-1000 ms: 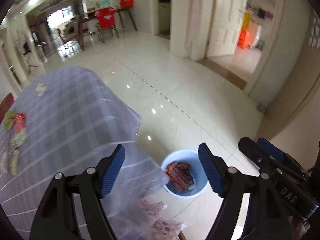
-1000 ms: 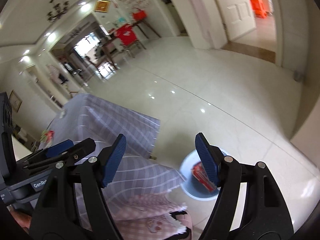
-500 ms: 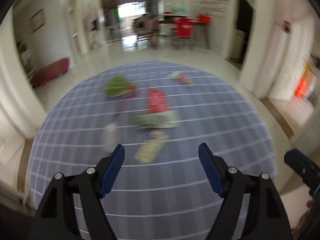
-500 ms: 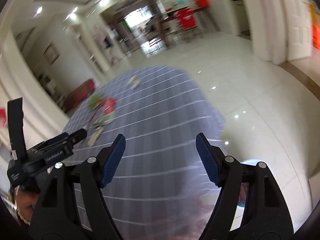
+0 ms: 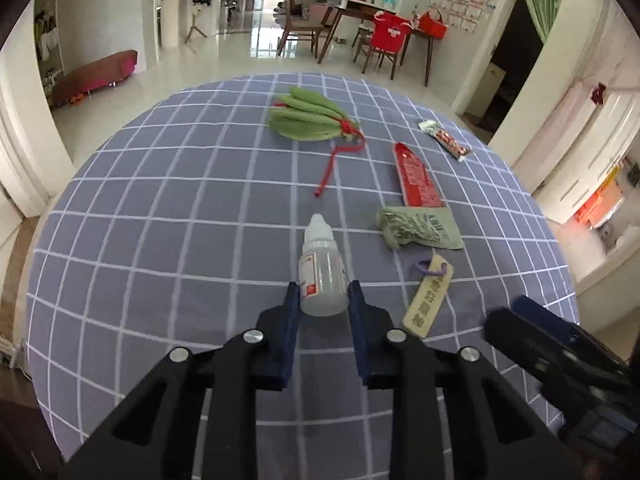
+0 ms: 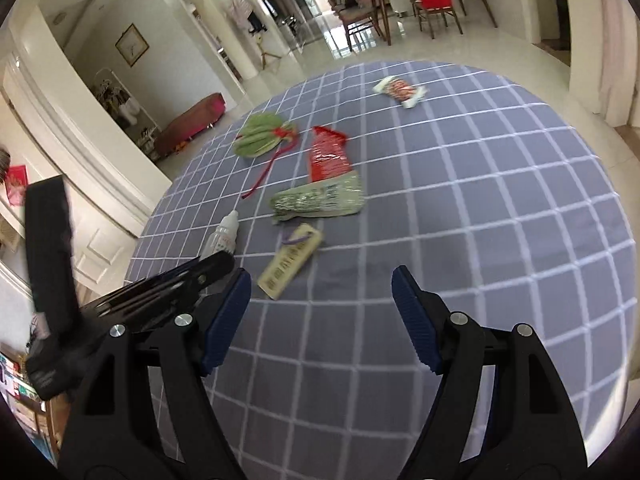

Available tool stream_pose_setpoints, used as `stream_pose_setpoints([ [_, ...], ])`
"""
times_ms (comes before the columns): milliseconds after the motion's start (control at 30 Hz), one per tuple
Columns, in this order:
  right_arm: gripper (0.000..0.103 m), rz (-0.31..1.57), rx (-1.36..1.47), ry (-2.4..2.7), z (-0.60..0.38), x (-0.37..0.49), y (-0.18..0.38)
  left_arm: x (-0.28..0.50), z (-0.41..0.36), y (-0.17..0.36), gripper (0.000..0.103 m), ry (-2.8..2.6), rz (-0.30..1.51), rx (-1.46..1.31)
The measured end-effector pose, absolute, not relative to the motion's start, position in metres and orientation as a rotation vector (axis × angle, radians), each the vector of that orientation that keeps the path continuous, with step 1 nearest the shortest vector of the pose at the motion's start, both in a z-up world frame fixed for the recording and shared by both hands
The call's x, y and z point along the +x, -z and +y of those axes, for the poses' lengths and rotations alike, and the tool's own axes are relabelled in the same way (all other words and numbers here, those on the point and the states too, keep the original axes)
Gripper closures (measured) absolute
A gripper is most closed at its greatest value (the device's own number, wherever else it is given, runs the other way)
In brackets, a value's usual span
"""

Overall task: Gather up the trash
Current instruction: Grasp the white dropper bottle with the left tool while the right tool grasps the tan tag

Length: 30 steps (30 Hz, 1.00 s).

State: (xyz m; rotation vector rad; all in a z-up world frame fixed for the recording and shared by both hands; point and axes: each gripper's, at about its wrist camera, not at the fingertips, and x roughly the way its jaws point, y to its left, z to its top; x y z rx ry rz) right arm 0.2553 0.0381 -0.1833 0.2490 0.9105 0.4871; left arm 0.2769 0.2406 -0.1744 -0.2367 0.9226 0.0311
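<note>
Since 1 second ago, both grippers are swinging from the bucket to the table. The left gripper point(image 5: 323, 300) is squeezing the light, slippery bottle point(image 5: 323, 276) low down between its fingers. The right gripper point(image 6: 320, 300) is hanging open beside it.

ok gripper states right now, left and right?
Left gripper: closed on the small white dropper bottle lying on the table.
Right gripper: open, holding nothing, above the checked tablecloth.
</note>
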Motion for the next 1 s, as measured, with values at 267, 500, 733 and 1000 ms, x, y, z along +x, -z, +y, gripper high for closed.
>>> stream_pose_setpoints([
  [267,0.031,0.914,0.106,-0.431,0.093,0.267,0.19,0.262,0.264,0.17,0.079,-0.107,0.869,-0.218],
  [500,0.065,0.888,0.007,-0.372,0.093,0.271,0.192,0.258,0.261,0.175,0.079,-0.069,0.891,-0.232],
  [733,0.091,0.916,0.068,-0.411,0.065,0.275,0.194,0.257,0.241,0.176,0.079,-0.041,0.899,-0.231],
  [1000,0.101,0.898,0.084,-0.446,0.053,0.263,0.192,0.25,0.221,0.167,0.079,-0.009,0.893,-0.213],
])
